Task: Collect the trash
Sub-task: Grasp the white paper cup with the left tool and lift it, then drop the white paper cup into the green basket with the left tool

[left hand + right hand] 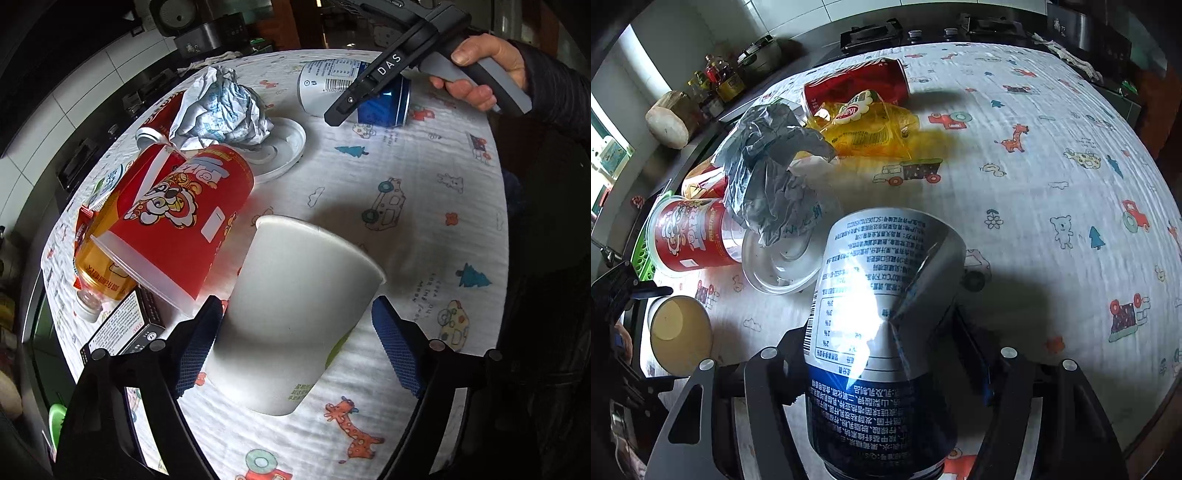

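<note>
Left gripper (295, 332): jaws set either side of a white paper cup (295, 302); the left blue pad (197, 343) is at the cup's wall, the right pad stands clear of it, so no grip yet.
White paper cup: lies tilted on the printed tablecloth (424, 177), near the table's front edge.
Right gripper (882, 354): jaws narrowed onto a blue and white can (882, 314), which fills the gap between them; whether the pads truly press cannot be told.
Blue and white can: on its side at the table's far side, under the right hand (484, 74).
Other trash: red noodle cup (177, 218) on its side beside the paper cup; crumpled paper (218, 107) on a white lid (284, 147); red can (857, 85) and yellow wrapper (871, 125) beyond.
</note>
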The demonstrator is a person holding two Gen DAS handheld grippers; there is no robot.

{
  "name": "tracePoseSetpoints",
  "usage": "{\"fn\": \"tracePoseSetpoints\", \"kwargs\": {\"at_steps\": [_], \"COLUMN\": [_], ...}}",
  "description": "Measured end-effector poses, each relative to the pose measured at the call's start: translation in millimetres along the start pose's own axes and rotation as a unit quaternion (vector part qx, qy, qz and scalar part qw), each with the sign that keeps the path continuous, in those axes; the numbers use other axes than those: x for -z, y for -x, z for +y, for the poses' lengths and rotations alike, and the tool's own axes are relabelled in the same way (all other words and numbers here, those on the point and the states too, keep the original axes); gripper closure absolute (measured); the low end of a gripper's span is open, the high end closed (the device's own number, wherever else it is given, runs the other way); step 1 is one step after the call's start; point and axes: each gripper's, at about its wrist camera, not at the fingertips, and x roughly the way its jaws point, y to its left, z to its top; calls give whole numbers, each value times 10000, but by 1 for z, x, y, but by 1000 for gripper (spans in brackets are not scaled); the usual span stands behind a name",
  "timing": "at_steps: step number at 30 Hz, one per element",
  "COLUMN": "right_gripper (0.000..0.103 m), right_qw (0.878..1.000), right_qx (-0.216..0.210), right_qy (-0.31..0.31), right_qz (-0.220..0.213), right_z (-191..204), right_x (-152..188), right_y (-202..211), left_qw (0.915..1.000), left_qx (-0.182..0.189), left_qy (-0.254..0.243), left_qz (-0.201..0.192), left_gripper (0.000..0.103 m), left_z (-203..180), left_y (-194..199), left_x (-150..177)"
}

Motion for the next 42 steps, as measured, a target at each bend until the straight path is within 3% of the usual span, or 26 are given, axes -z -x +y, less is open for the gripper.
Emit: {"fn": "tracePoseSetpoints", "kwargs": {"at_steps": [8,13,22,27,34,38,42], "right_gripper": [44,59,60,60,60,60,60], "right_qw": [9996,9989,9936,9863,9698,9604,9536], "right_qx": [22,-115,-352,-697,-1122,-1375,-1577], "right_qy": [268,417,1012,1447,2150,2413,2558], "right_qz": [-109,-200,-357,-371,-267,-242,-173], "right_z": [16,33,94,150,243,294,339], "right_x": [7,9,0,-22,-54,-75,-97], "right_y": [10,25,51,54,34,19,-1], "left_qw": [9978,9926,9675,9412,8879,8536,8313], "left_qx": [-48,-91,-388,-1050,-2104,-2215,-2161], "left_qy": [589,1061,2206,2925,3984,4683,5116], "left_qz": [-295,-586,-1173,-1325,-929,-540,-201], "left_gripper": [37,37,37,37,37,37,37], "left_z": [0,-3,23,64,147,199,230], "left_y": [10,26,78,122,156,146,124], "left_x": [7,20,61,96,162,209,250]}}
